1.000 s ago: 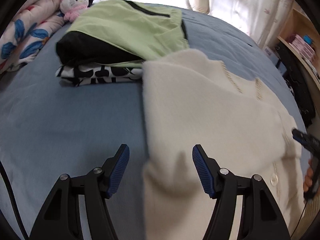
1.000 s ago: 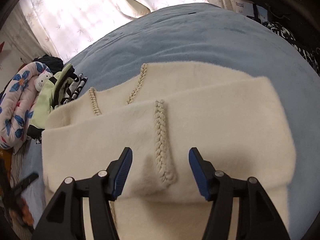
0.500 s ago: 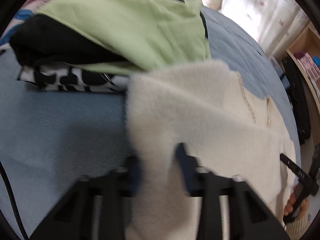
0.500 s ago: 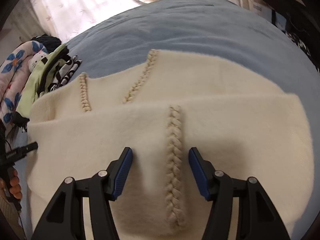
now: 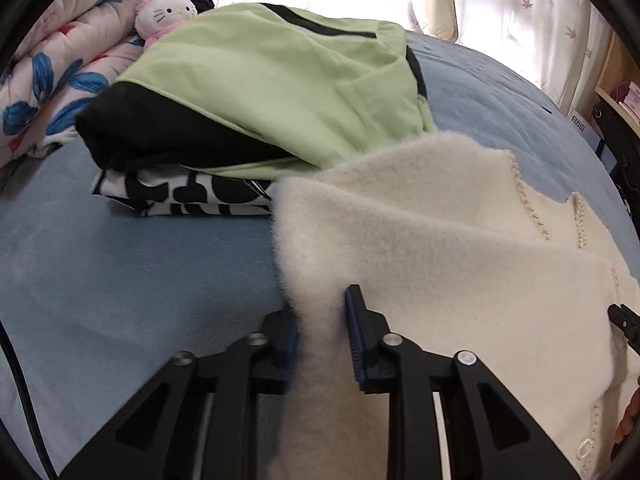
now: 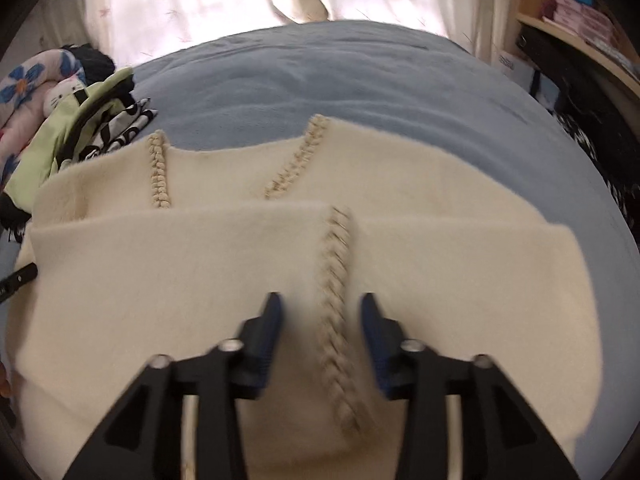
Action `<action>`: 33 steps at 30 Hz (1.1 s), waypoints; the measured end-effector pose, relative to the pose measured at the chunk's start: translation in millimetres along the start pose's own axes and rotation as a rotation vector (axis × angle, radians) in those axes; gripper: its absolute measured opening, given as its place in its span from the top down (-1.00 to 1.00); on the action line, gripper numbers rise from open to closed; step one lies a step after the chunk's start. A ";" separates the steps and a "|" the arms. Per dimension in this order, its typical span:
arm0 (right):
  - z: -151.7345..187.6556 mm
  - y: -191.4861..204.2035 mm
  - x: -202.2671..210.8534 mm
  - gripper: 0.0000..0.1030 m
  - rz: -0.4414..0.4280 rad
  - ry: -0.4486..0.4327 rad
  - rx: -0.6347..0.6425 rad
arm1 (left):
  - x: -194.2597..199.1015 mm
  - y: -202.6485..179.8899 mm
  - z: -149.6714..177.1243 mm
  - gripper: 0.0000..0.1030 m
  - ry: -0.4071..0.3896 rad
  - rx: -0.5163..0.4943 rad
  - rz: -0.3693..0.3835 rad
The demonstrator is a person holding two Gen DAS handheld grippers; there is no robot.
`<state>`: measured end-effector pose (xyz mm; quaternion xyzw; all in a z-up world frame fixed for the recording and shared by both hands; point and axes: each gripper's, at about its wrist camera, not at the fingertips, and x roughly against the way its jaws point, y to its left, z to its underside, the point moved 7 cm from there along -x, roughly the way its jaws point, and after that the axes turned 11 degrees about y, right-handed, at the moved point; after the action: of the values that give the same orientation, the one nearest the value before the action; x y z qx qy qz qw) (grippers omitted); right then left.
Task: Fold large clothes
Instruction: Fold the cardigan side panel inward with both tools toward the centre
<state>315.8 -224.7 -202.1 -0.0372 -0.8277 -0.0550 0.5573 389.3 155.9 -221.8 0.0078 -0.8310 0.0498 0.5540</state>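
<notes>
Cream cardigan (image 5: 460, 264) lies folded on the blue bed (image 5: 120, 280), three braided trims (image 6: 334, 300) showing. Left gripper (image 5: 320, 336) pinches its edge; right gripper (image 6: 320, 332) hovers above it, jaws narrowly parted. Two folded garments (image 5: 256, 120) are stacked beside the cardigan.

Blue bedsheet (image 5: 120, 280) covers the bed. Near its far-left corner: stack of folded clothes, light-green garment with black trim (image 5: 288, 80) on top, black-and-white patterned fabric (image 5: 184, 196) at the bottom. Behind the stack, at the left edge: floral quilt (image 5: 52, 72), rolled up, with a Hello Kitty plush (image 5: 166, 12) resting against it. White curtains with a leaf print (image 6: 208, 4) hang past the far edge. Wooden shelf (image 6: 576, 32) at the right holds pink boxes (image 6: 580, 12).
</notes>
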 end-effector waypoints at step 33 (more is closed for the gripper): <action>44.7 -2.4 12.5 0.56 -0.150 -0.007 -0.026 | 13.9 -70.1 90.8 0.38 0.020 -0.082 0.114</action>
<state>269.7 -221.2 -207.3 0.0177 -0.8294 -0.1071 0.5481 305.2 78.5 -238.4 -0.0626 -0.8258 0.0471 0.5584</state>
